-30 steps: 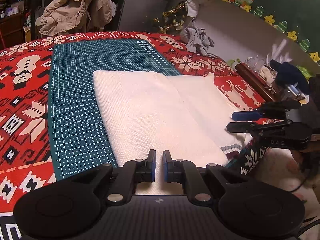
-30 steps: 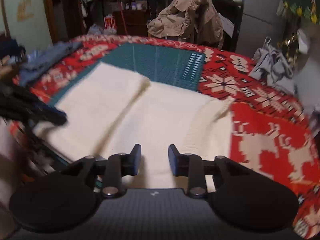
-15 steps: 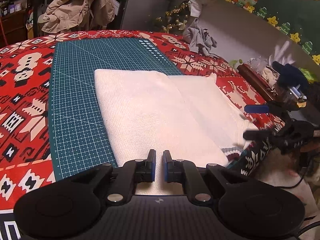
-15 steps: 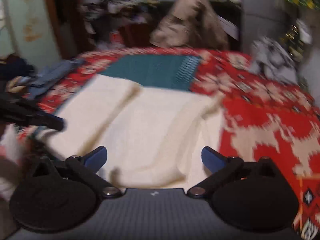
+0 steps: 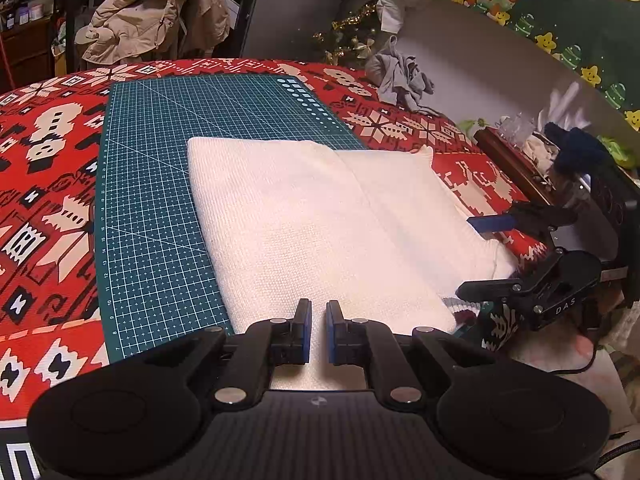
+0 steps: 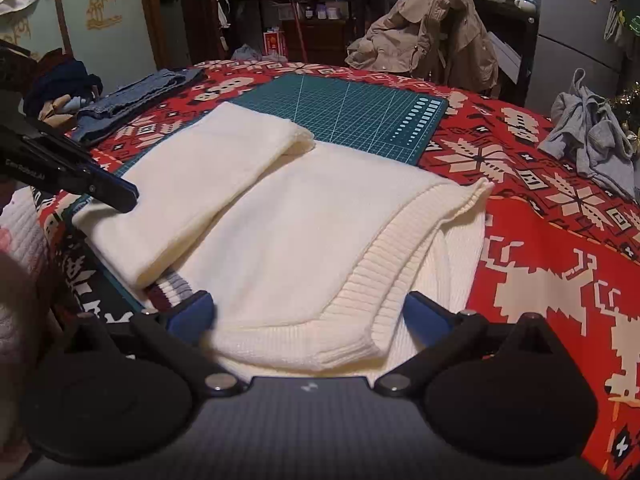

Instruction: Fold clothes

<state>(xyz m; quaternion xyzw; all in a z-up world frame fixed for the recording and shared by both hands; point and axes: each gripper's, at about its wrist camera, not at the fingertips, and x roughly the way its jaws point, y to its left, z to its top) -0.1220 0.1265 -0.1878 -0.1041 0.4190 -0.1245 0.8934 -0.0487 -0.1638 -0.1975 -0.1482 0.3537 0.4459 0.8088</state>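
Observation:
A cream knitted sweater [image 5: 320, 224] lies folded on a green cutting mat [image 5: 160, 184] over a red patterned cloth. It also shows in the right wrist view [image 6: 304, 232], with its ribbed hem [image 6: 360, 320] nearest the camera. My left gripper [image 5: 318, 320] is shut, empty, over the sweater's near edge. My right gripper [image 6: 308, 312] is wide open, its fingers either side of the ribbed hem. In the left wrist view the right gripper [image 5: 488, 256] sits at the sweater's right edge. In the right wrist view the left gripper [image 6: 120, 196] is at the left.
A grey garment [image 6: 592, 136] lies on the red cloth [image 6: 560, 248] at the far right. Folded jeans [image 6: 132, 96] lie at the far left. A beige jacket [image 6: 424, 36] hangs on a chair behind the table. A cluttered wooden shelf [image 5: 516, 156] stands to the right.
My right gripper has opened from nearly shut to wide open and moved closer to the ribbed hem. My left gripper has stayed shut and hardly moved.

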